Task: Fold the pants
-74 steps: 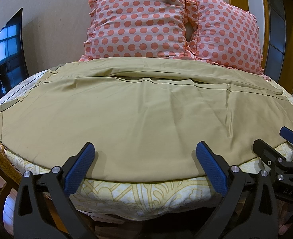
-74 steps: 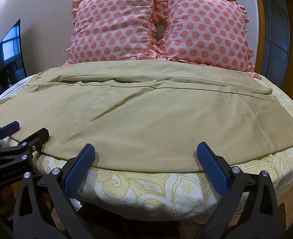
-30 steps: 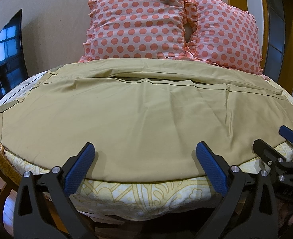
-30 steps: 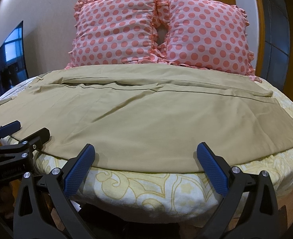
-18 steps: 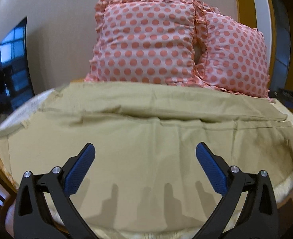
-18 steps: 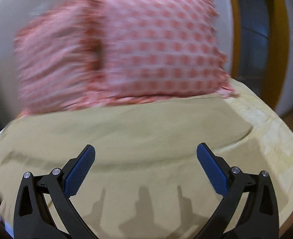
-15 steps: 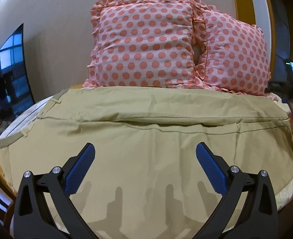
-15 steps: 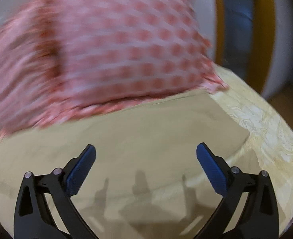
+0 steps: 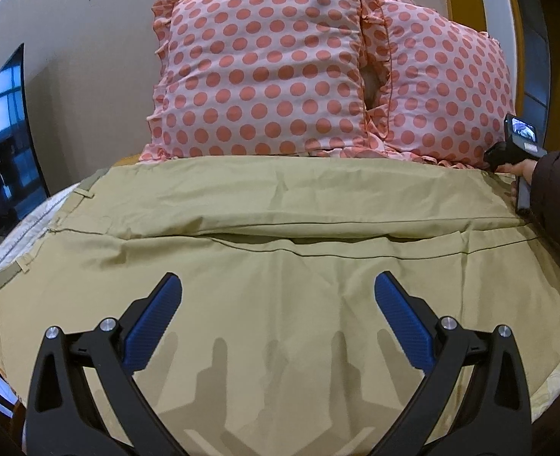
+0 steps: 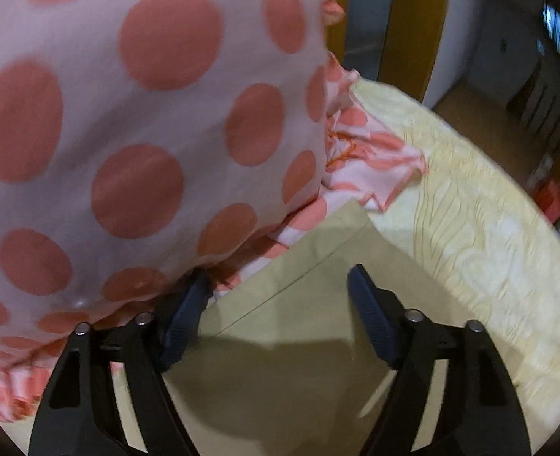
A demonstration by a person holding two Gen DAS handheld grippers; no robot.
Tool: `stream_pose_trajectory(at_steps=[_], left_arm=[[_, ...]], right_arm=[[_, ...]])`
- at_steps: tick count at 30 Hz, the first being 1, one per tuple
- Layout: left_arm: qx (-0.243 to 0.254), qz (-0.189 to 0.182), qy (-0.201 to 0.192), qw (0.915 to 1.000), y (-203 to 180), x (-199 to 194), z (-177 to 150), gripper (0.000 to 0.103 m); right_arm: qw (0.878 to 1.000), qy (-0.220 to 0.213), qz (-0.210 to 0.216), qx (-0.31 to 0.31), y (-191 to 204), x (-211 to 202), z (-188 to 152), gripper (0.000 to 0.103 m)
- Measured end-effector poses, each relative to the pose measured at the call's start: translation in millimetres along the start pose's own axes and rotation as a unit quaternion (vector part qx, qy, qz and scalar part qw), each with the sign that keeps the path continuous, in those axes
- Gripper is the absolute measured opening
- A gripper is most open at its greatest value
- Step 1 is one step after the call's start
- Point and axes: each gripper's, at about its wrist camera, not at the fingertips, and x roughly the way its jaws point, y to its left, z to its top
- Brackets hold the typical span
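Khaki pants [image 9: 280, 266] lie spread flat across the bed, waistband at the left and leg hems at the right. My left gripper [image 9: 278, 292] is open and empty above the near leg. My right gripper [image 10: 280, 292] is open over the far hem corner of the pants [image 10: 318, 266], its left fingertip [image 10: 188, 300] pressed against the dotted pillow. In the left wrist view the right gripper's body [image 9: 519, 144] and the hand holding it show at the far right, by the pillows.
Two pink pillows with coral dots [image 9: 264, 76] lean on the wall behind the pants; one fills the right wrist view [image 10: 127, 133]. A yellow patterned bedspread [image 10: 470, 228] lies under the pants. A dark screen [image 9: 2, 152] stands at the left.
Both grippers rose from the bed's front edge and moved forward over the pants. The right gripper swung far to the back right, down to the hem corner beside the pillow.
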Motion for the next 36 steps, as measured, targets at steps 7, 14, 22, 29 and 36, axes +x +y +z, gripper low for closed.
stream_pose_trajectory(at_steps=[7, 14, 22, 29, 36], left_arm=[[-0.019, 0.011, -0.002, 0.9998, 10.3, -10.3, -4.8, 0.101], [-0.038, 0.013, -0.013, 0.9991, 18.9, -27.4, -5.8, 0.101], [-0.062, -0.008, -0.025, 0.9977, 23.5, -39.3, 7.2, 0.101], [-0.072, 0.003, -0.027, 0.997, 27.2, -48.8, 9.0, 0.101], [-0.057, 0.012, -0.028, 0.9979, 24.1, -50.4, 6.8, 0.101]], right_arm=[[0.987, -0.013, 0.146, 0.072, -69.1, -10.5, -21.6, 0.006], [0.956, -0.091, 0.27, 0.069, -150.7, -110.4, -94.3, 0.006], [0.934, -0.005, 0.315, 0.17, -227.6, -137.9, -181.3, 0.007], [0.889, 0.071, 0.408, 0.197, -198.6, -133.3, -184.1, 0.039], [0.894, 0.098, 0.347, 0.265, -175.4, -112.3, -173.6, 0.044]])
